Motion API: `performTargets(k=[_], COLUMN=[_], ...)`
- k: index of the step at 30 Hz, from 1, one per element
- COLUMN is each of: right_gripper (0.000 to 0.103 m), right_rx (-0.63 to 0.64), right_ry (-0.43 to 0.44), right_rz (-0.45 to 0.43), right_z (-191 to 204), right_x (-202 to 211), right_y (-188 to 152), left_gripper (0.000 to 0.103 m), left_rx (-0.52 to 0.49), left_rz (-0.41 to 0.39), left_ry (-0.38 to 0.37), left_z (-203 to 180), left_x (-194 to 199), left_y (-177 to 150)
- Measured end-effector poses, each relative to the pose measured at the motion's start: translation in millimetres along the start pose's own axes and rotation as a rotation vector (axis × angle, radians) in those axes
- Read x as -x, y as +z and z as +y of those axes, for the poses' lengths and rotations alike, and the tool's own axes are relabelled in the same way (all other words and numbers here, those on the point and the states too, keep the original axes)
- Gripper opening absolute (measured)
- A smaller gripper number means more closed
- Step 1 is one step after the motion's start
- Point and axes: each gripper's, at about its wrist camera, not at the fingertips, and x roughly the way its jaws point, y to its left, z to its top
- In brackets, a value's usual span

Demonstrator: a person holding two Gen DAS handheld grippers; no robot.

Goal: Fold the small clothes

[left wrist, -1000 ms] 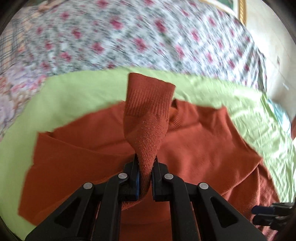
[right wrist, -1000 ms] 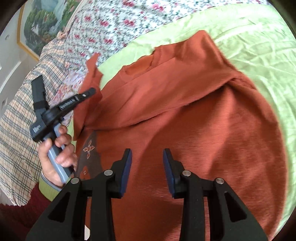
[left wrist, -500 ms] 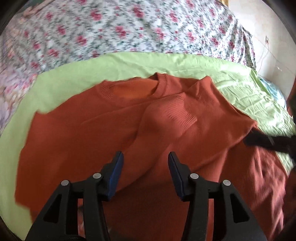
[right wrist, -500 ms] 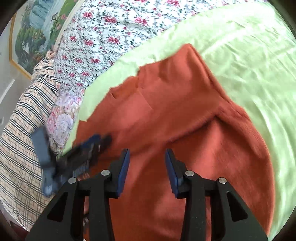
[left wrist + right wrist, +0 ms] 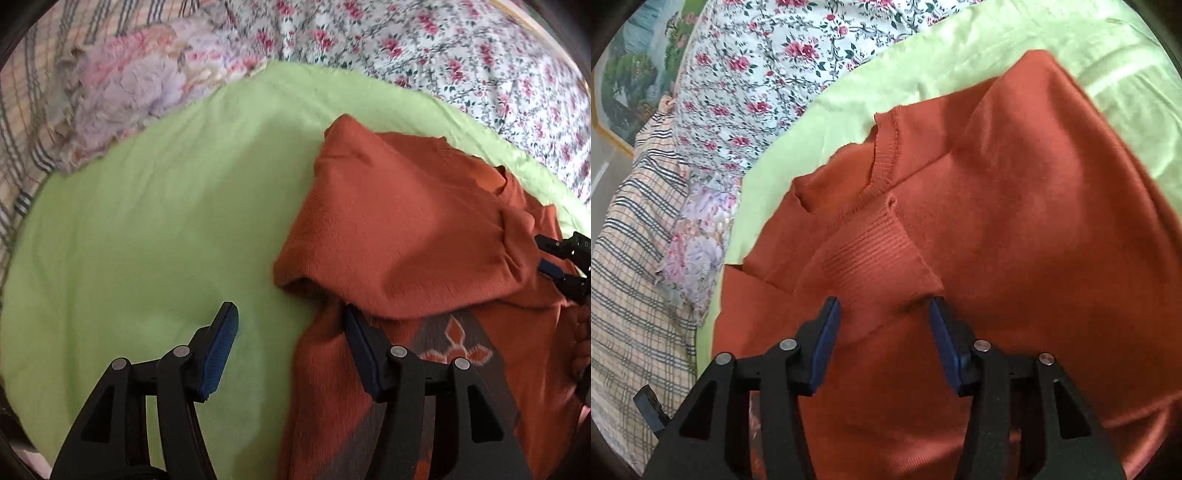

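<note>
A rust-orange sweater lies on a light green cloth, both sleeves folded in across its body. My left gripper is open and empty, low over the sweater's left edge, one finger over the green cloth and one at the fabric. My right gripper is open and empty, its fingers either side of the ribbed sleeve cuff that lies just below the neckline. The right gripper also shows at the right edge of the left wrist view. A patterned patch shows on the sweater.
A floral bedspread lies beyond the green cloth. A fluffy pastel blanket and a plaid blanket lie to the left. A framed landscape picture hangs on the wall.
My left gripper let go of the sleeve, which now lies folded across the sweater, and swung left to the sweater's edge. My right gripper moved forward over the cuff.
</note>
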Motion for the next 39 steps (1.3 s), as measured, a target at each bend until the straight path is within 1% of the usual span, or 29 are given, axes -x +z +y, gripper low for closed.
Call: performTargets(k=[1,2,3,5,7,9,12,15,17,19,22,24,26,29,30,32,34,36,37,39], right_gripper=[0.051,0.039,0.003,0.004,0.004,0.004,0.004,0.004,0.004,0.004,0.004,0.004,0.004,0.004,0.004,0.004,0.004,0.004,0.004,0.004], right_rx=[-0.002,-0.003,0.001,0.007,0.024,0.028,-0.001,-0.008,-0.010,-0.012,0.000,0.016,0.030,0.065,0.083,0.120,0.173,0.229,0.248,0.243], right_ry=[-0.009,-0.013,-0.006,0.005,0.023,0.048,0.035,-0.006,-0.032,-0.044,-0.068,-0.093,-0.112,-0.145,-0.156,-0.148,-0.129,-0.105,-0.100,-0.127], right_rz=[-0.003,-0.006,-0.011,-0.020,-0.082,-0.174,-0.267,-0.260,-0.237,-0.216,-0.208,-0.193,-0.171,-0.155,-0.159,-0.213,-0.275,-0.319,-0.321,-0.279], right_z=[2,4,6,10,14,14,1,-15,-21,-27,-34,-36,-36,-33,-29,-19,-3,15,20,20], right_x=[-4,-6,-7,-4,17,50,89,99,96,93,93,91,87,82,82,91,105,117,119,113], right_y=[2,4,7,12,17,21,21,16,10,3,-6,-11,-16,-21,-22,-24,-23,-20,-18,-13], left_gripper=[0.059,0.059,0.059,0.059,0.059,0.059,0.049,0.045,0.042,0.042,0.042,0.042,0.042,0.042,0.042,0.042,0.042,0.043,0.044,0.045], left_rx=[0.004,0.005,0.003,-0.003,-0.007,0.003,0.021,0.035,0.042,0.063,0.134,0.173,0.176,0.180,0.192,0.198,0.209,0.238,0.240,0.232], left_rz=[0.009,0.014,0.013,0.010,0.000,-0.005,-0.007,-0.002,-0.017,-0.032,-0.037,-0.036,-0.034,-0.048,-0.064,-0.085,-0.076,-0.056,-0.058,-0.063], left_ry=[-0.003,-0.006,-0.005,-0.002,0.000,0.005,0.005,0.035,0.043,0.056,0.030,-0.006,-0.018,-0.014,-0.013,-0.007,-0.008,-0.023,-0.027,-0.021], left_z=[-2,-6,-9,-13,-16,-16,-19,-20,-19,-12,6,17,20,20,21,22,24,30,30,29], left_x=[-5,-10,-14,-19,-20,-22,-29,-34,-30,-25,-20,-17,-17,-14,-11,-8,-10,-14,-14,-12], left_y=[4,9,13,20,26,28,35,39,38,34,28,23,21,20,19,18,18,18,18,17])
